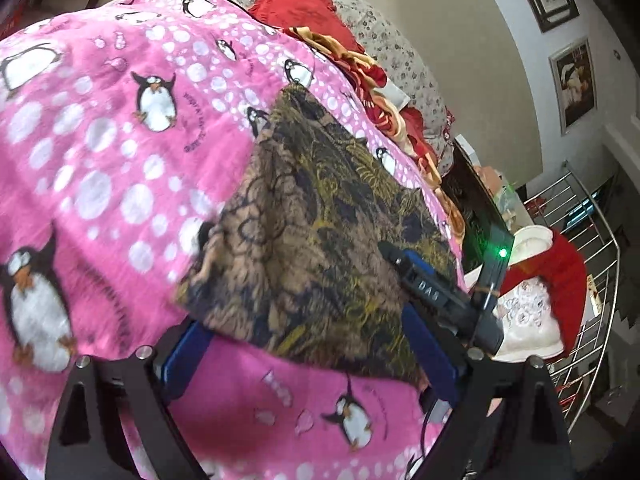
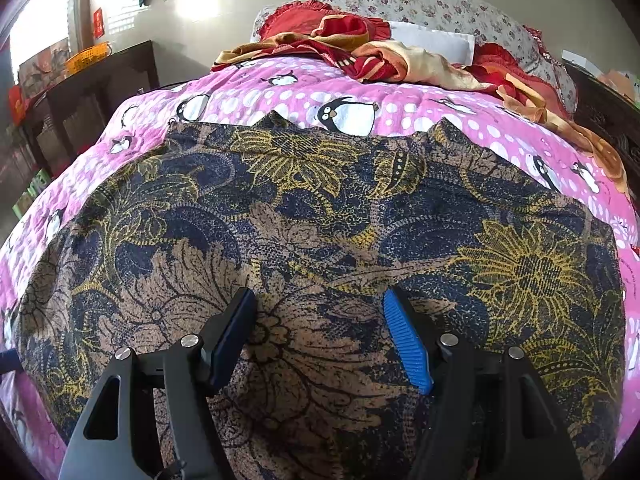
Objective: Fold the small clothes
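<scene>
A small garment [image 2: 320, 216] with a brown, navy and yellow flower print lies spread flat on a pink penguin blanket [image 2: 404, 108]. My right gripper [image 2: 320, 300] is open just above the garment's near part, with its blue pads [image 2: 408, 344] wide apart and nothing between them. In the left wrist view the same garment [image 1: 312, 216] drapes over my left gripper [image 1: 304, 344], hiding its fingertips; only the lower blue fingers [image 1: 186, 354] show, spread wide. My right gripper [image 1: 432, 288] shows there over the garment's right edge.
Crumpled red and gold cloth [image 2: 376, 48] and floral pillows [image 2: 432, 4] lie at the bed's far end. A dark cabinet [image 2: 96, 96] stands at the left. A metal rack [image 1: 584, 280] and red-white cushions [image 1: 536, 296] stand beside the bed.
</scene>
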Action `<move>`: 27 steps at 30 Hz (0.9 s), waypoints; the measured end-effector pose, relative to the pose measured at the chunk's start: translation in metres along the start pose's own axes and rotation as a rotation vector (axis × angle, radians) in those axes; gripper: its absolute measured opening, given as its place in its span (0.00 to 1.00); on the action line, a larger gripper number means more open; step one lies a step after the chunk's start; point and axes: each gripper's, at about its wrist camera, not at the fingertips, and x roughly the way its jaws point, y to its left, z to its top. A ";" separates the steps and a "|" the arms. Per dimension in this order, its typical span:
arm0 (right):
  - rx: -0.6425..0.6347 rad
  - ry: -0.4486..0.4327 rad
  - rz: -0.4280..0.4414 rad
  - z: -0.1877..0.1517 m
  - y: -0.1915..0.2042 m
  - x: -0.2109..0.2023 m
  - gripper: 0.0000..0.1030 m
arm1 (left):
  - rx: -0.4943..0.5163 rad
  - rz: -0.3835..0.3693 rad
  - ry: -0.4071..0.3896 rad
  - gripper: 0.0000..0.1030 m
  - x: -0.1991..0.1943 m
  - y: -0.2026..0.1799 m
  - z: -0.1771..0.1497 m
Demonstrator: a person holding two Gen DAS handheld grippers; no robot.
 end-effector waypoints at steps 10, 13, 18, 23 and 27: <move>-0.006 -0.002 -0.007 -0.002 0.002 -0.001 0.70 | -0.099 0.043 -0.050 0.45 0.006 0.021 0.016; -0.014 0.007 -0.021 -0.002 0.003 -0.002 0.70 | -0.161 0.057 -0.050 0.21 0.006 0.035 0.017; 0.027 0.054 -0.012 0.049 0.012 -0.019 0.68 | -0.058 0.134 -0.097 0.13 0.000 0.016 0.013; -0.034 0.165 0.236 0.131 0.059 -0.006 0.68 | 0.180 0.178 -0.209 0.11 -0.010 -0.042 0.009; -0.077 0.281 0.311 0.169 0.094 0.025 0.68 | 0.332 0.151 -0.245 0.11 -0.009 -0.081 0.002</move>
